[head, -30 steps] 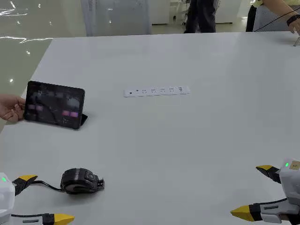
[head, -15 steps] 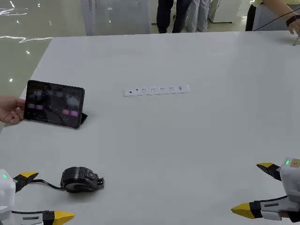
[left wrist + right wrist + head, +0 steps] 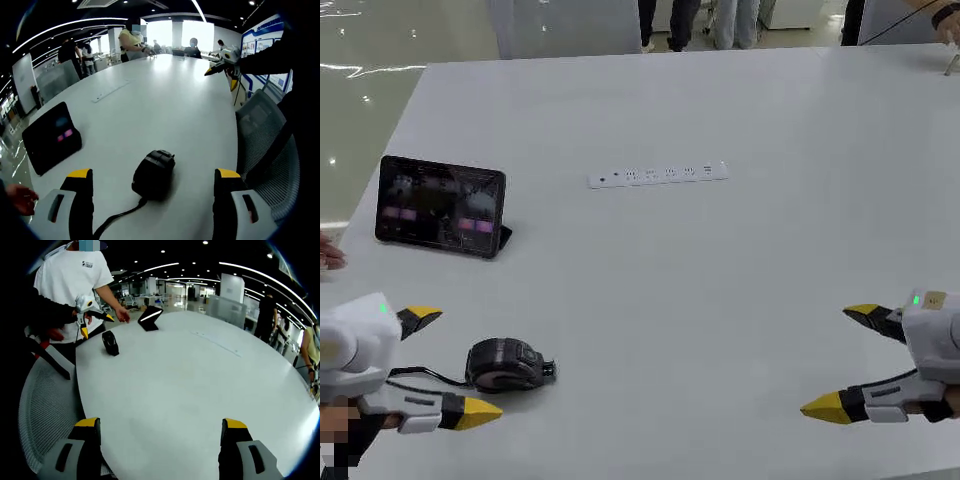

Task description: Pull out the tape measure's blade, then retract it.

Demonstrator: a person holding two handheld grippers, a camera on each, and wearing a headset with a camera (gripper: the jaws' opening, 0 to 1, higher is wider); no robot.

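A black tape measure lies on the white table near the front left, its blade in, with a thin black strap trailing back toward my left gripper. That gripper is open, and its yellow-tipped fingers reach to just short of the case. In the left gripper view the tape measure sits centred ahead of the open left gripper. My right gripper is open at the front right, far from the case, with nothing between its fingers. In the right gripper view the tape measure is small and distant beyond the right gripper.
A dark tablet stands propped at the left, with a person's hand at the frame edge beside it. A white power strip lies mid-table. A mesh chair stands by the table's front edge. People stand beyond the far end.
My left gripper has come forward, closer to the tape measure. The person's hand has drawn away from the tablet. The head camera has tilted; the tape measure has not moved.
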